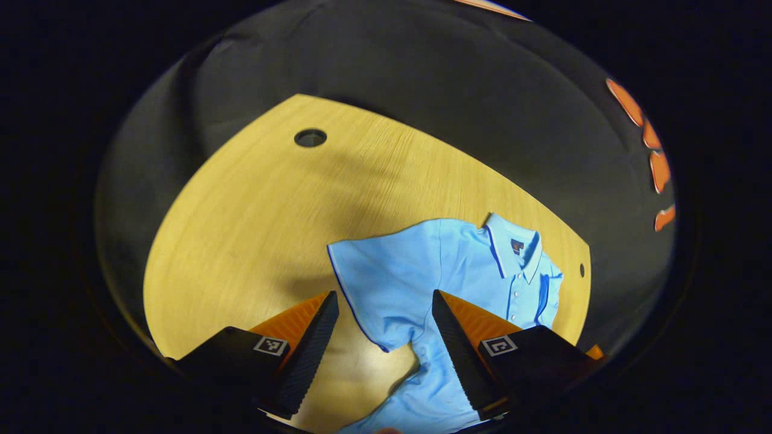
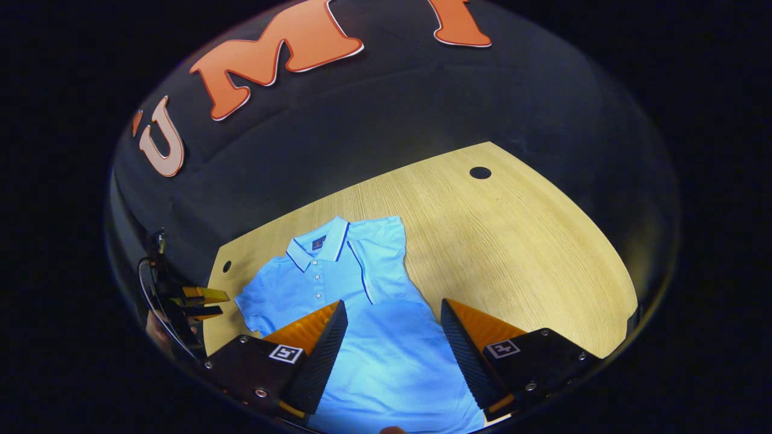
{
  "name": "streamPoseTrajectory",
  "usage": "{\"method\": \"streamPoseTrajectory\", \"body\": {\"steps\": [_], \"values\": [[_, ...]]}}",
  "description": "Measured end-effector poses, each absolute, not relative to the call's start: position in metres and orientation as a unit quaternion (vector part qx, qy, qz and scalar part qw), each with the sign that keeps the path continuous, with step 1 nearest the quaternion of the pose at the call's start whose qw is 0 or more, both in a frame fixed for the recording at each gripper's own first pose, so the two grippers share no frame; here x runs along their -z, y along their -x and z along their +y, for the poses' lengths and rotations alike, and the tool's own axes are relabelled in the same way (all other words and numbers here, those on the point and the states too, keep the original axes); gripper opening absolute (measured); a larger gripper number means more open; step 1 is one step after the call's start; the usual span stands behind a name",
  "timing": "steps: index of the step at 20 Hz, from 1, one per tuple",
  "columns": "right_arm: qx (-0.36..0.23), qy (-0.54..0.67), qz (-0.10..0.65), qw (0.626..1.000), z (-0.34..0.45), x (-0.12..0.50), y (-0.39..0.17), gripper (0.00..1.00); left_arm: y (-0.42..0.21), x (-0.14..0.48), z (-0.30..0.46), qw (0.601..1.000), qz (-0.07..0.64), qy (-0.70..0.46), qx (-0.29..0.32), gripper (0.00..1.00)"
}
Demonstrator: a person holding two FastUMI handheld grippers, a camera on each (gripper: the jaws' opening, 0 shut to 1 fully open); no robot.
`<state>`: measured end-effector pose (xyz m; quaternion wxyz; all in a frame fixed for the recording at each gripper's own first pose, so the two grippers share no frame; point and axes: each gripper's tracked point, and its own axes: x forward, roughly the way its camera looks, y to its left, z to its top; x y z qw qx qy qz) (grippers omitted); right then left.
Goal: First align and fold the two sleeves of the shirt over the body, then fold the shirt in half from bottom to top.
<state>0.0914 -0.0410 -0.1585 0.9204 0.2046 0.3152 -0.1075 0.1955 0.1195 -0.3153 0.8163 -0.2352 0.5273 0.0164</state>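
Observation:
A light blue polo shirt (image 2: 386, 349) lies flat on the wooden table (image 2: 518, 241), collar (image 2: 318, 243) toward the booth wall. One short sleeve (image 2: 379, 256) lies folded in over the chest beside the button placket. The other sleeve (image 1: 377, 271) is spread out flat on the table. My left gripper (image 1: 383, 295) hovers open above that spread sleeve, nothing between its fingers. My right gripper (image 2: 394, 303) is open above the shirt's body. In the right gripper view the left gripper (image 2: 202, 298) appears at the table's left edge, beside the spread sleeve (image 2: 256, 301).
The table has a round cable hole (image 1: 310, 138) at the far side and a small hole (image 1: 582, 269) near the collar. Bare wood (image 1: 259, 241) stretches beyond the spread sleeve. The black booth cloth (image 2: 362, 120) closes off the back.

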Motion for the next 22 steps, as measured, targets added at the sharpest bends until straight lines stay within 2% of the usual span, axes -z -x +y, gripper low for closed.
{"method": "streamPoseTrajectory", "body": {"steps": [7,8,9,10,12,13,15,18,19,20,22], "values": [[0.119,-0.167,0.287,0.936,-0.043,0.142,-0.068,0.97,-0.197,0.364,0.128,0.757,0.608,0.231,-0.069,1.0],[0.119,-0.164,0.286,0.937,-0.043,0.141,-0.066,0.96,-0.193,0.369,0.125,0.746,0.622,0.227,-0.07,0.98],[0.123,-0.16,0.286,0.937,-0.043,0.141,-0.06,0.97,-0.185,0.373,0.124,0.734,0.64,0.216,-0.072,1.0],[0.127,-0.155,0.286,0.937,-0.044,0.142,-0.054,0.98,-0.188,0.376,0.13,0.735,0.644,0.197,-0.079,0.98],[0.133,-0.148,0.287,0.937,-0.044,0.143,-0.045,0.98,-0.187,0.381,0.131,0.732,0.653,0.17,-0.096,0.86],[0.135,-0.151,0.285,0.937,-0.044,0.144,-0.042,0.99,-0.185,0.382,0.134,0.728,0.658,0.156,-0.113,0.83],[0.138,-0.166,0.282,0.935,-0.042,0.146,-0.037,0.99,-0.196,0.38,0.133,0.739,0.643,0.159,-0.122,0.66],[0.144,-0.174,0.278,0.934,-0.044,0.144,-0.032,0.99,-0.2,0.38,0.128,0.748,0.636,0.156,-0.11,0.23],[0.145,-0.175,0.272,0.935,-0.045,0.139,-0.031,0.99,-0.206,0.379,0.128,0.755,0.627,0.158,-0.103,0.23],[0.147,-0.175,0.269,0.936,-0.045,0.137,-0.029,0.99,-0.206,0.376,0.125,0.754,0.629,0.16,-0.097,0.11],[0.152,-0.173,0.266,0.936,-0.047,0.136,-0.022,0.99,-0.213,0.374,0.112,0.764,0.616,0.177,-0.072,0.11]]}}
